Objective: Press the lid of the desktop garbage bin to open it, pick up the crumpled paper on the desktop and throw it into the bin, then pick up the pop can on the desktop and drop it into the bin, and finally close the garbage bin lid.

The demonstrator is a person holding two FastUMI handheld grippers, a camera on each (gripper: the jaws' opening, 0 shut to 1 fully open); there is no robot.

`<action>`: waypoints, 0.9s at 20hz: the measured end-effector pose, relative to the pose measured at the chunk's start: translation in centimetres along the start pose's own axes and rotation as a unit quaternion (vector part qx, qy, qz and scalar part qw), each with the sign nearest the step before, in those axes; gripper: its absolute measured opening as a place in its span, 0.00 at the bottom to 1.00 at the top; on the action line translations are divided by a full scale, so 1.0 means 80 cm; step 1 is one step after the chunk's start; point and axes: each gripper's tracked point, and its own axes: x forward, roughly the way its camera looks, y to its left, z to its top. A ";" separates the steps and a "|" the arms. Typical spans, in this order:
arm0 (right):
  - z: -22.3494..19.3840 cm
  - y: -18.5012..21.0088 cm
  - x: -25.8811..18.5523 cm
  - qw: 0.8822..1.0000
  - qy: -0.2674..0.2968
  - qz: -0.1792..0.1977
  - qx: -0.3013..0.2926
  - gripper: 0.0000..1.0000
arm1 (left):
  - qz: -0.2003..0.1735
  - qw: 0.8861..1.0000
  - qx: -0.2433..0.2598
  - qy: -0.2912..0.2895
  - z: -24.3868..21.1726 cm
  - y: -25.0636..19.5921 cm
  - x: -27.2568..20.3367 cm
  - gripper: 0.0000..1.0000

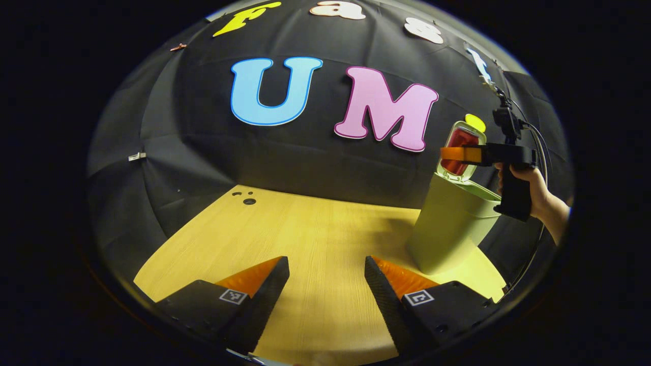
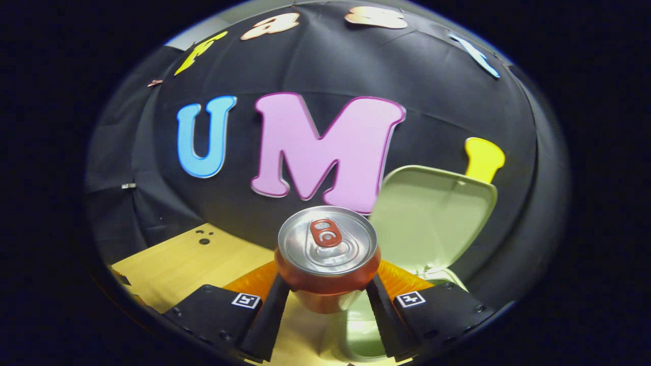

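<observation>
- Red-sided pop can (image 2: pixel 327 254), silver top showing, sits clamped between both fingers of the right claw (image 2: pixel 328 300), above the pale green bin (image 1: pixel 447 229), whose lid (image 2: pixel 432 213) stands raised.
- Left claw (image 1: pixel 326 290) is spread wide, holding nothing, low over the wooden counter (image 1: pixel 315 229).
- A hand (image 1: pixel 534 188) grips the right claw's handle beside the bin.

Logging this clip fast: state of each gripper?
Left gripper: open, holding nothing, above the table.
Right gripper: shut on the can, beside the open bin.
</observation>
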 end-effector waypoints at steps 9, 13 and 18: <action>-0.038 -0.116 -0.011 0.996 0.030 -0.079 -0.003 0.81 | -0.004 1.000 0.007 0.002 0.005 -0.006 0.016 0.96; -0.063 -0.127 -0.005 0.995 0.047 -0.086 0.008 0.81 | 0.007 1.000 -0.002 0.017 -0.003 0.002 0.022 0.96; -0.085 -0.123 0.005 0.995 0.059 -0.084 0.018 0.82 | 0.027 0.999 -0.012 0.023 -0.009 0.011 0.026 0.96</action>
